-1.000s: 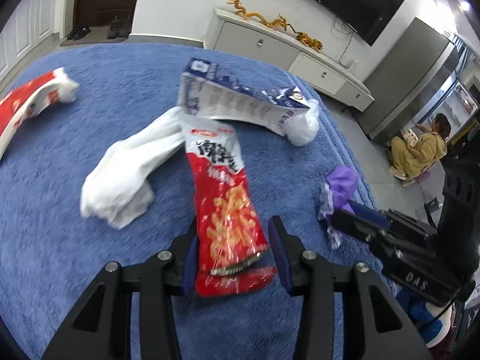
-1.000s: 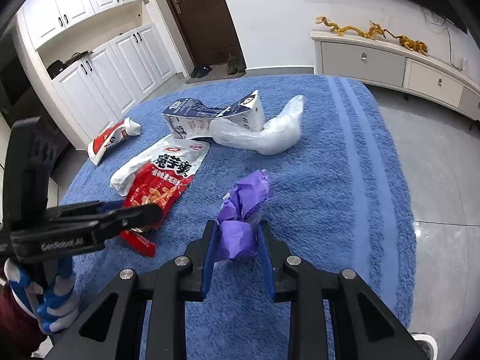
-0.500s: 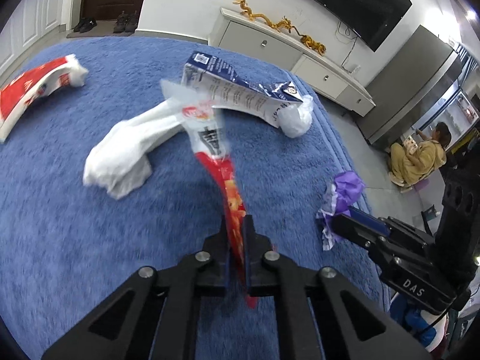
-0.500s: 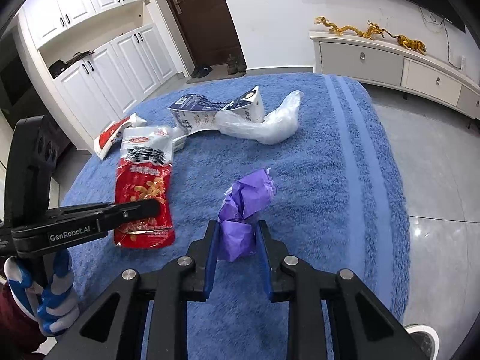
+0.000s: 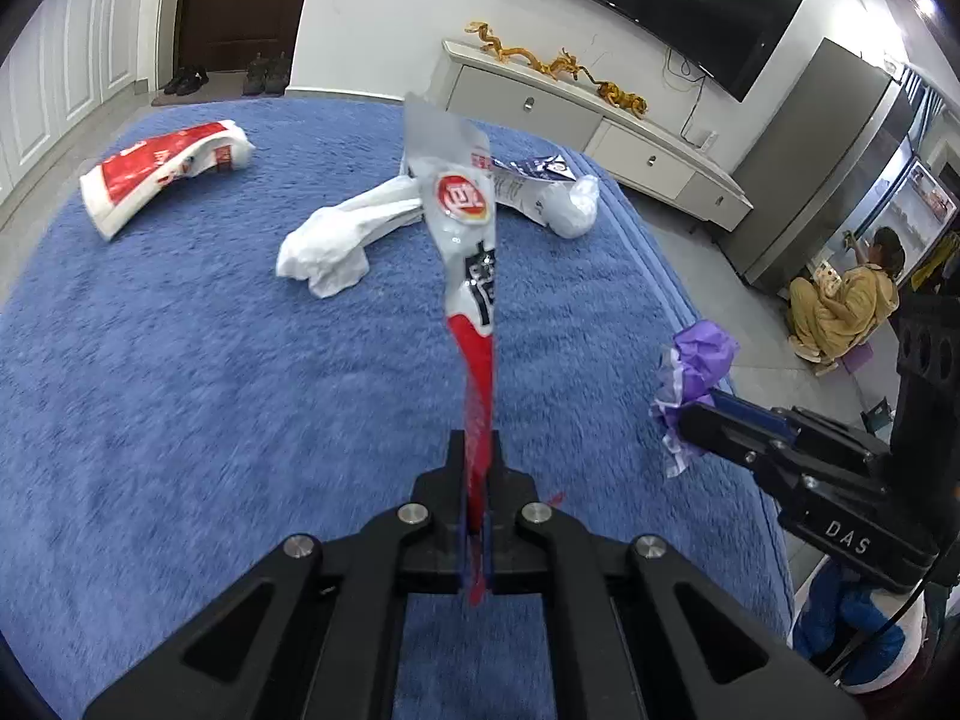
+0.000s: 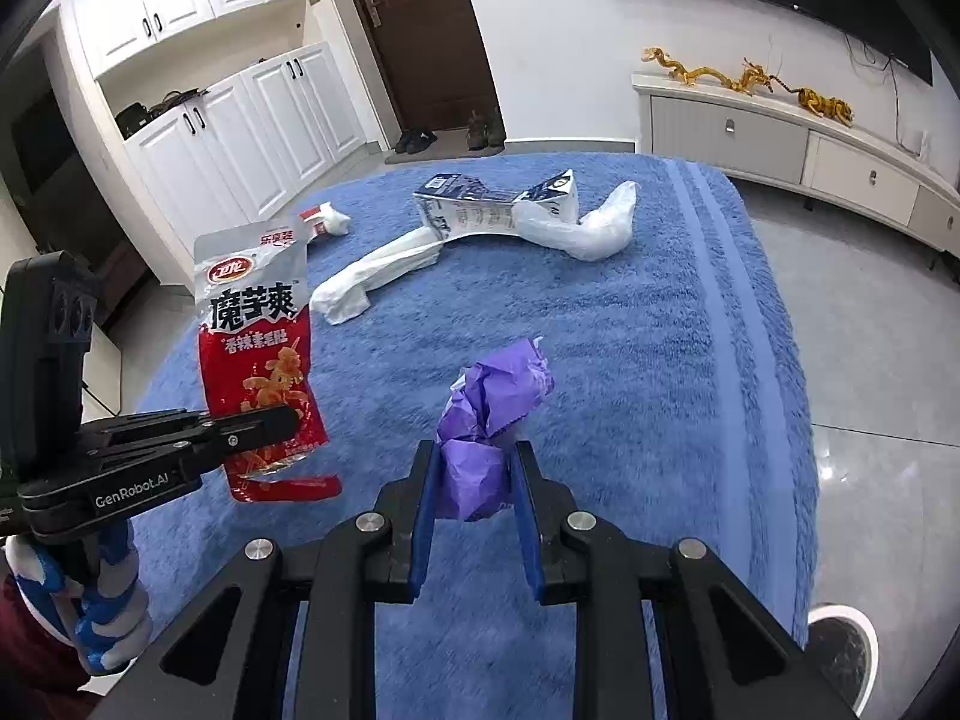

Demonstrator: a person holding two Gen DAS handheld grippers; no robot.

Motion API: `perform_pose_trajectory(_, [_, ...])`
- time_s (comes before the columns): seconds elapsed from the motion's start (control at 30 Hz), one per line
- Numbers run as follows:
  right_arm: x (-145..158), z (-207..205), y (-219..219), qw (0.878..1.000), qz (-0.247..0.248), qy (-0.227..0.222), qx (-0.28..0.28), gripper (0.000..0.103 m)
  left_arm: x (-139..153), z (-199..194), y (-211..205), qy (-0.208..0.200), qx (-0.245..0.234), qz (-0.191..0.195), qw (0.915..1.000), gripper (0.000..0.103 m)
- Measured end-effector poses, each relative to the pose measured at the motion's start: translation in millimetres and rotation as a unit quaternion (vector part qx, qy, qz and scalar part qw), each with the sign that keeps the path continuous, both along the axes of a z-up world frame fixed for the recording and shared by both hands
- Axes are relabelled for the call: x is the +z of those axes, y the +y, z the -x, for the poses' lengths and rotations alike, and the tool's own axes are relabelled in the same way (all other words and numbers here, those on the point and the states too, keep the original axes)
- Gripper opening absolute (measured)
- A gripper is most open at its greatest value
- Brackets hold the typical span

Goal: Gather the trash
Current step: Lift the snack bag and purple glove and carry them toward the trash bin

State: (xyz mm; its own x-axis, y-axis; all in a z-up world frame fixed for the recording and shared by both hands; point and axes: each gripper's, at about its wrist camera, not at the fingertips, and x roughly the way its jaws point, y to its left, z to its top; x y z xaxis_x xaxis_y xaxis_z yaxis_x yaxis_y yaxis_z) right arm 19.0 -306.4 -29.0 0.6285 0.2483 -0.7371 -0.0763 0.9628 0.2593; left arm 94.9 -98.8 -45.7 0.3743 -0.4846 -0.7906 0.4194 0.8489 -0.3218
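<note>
My left gripper [image 5: 477, 468] is shut on a red and silver snack packet [image 5: 465, 240] and holds it upright above the blue carpet [image 5: 180, 390]; the packet also shows in the right wrist view [image 6: 258, 348]. My right gripper [image 6: 474, 468] is shut on a crumpled purple wrapper [image 6: 489, 402], held above the carpet; it also shows in the left wrist view [image 5: 696, 372]. A flattened blue and white carton [image 6: 486, 210], a white plastic bag [image 6: 588, 228], a white crumpled bag [image 5: 336, 240] and a red and white packet [image 5: 162, 171] lie on the carpet.
A white low cabinet [image 6: 780, 132] with gold dragon figures stands along the far wall. White cupboards [image 6: 240, 120] and a dark door [image 6: 420, 30] are at the left. A person [image 5: 840, 300] sits on the grey floor at the right. A round white rim [image 6: 840, 618] shows at the bottom right.
My left gripper closed on the red snack packet and lifted it off the carpet until it stands upright. My right gripper has kept the purple wrapper and risen slightly.
</note>
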Motion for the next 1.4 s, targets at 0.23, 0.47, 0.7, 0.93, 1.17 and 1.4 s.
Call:
perform_pose_trajectory(0.23, [11.5,23.1,22.1,1.0,0.018,-0.001,0.01,0.023,11.8,41.1,18.9,-0.023,0.001,-0.017,0.9996,0.003])
perform_pose_trajectory(0.47, [22.3,41.6,36.0,0.999,0.04,-0.009,0.017,0.023,21.3,65.3,23.5,-0.035,-0.001,-0.021,0.9992,0.003])
perform_pose_trajectory(0.7, [25.1,57.3,36.6,0.999,0.048,-0.013,0.012,0.023,30.1,85.7,26.9,-0.051,-0.004,-0.025,0.9984,0.003])
perform_pose_trajectory(0.93, [25.5,68.1,31.2,0.999,0.051,-0.014,0.001,0.023,33.6,94.6,20.5,-0.051,-0.013,-0.022,0.9984,0.003])
perform_pose_trajectory(1.17, [29.7,78.8,34.5,0.998,0.058,-0.016,-0.009,0.023,34.1,99.4,17.3,-0.053,-0.024,-0.013,0.9982,0.003])
perform_pose_trajectory(1.4, [36.0,91.9,38.7,0.997,0.074,-0.018,-0.022,0.023,33.6,107.1,16.6,-0.05,-0.038,0.008,0.998,0.003])
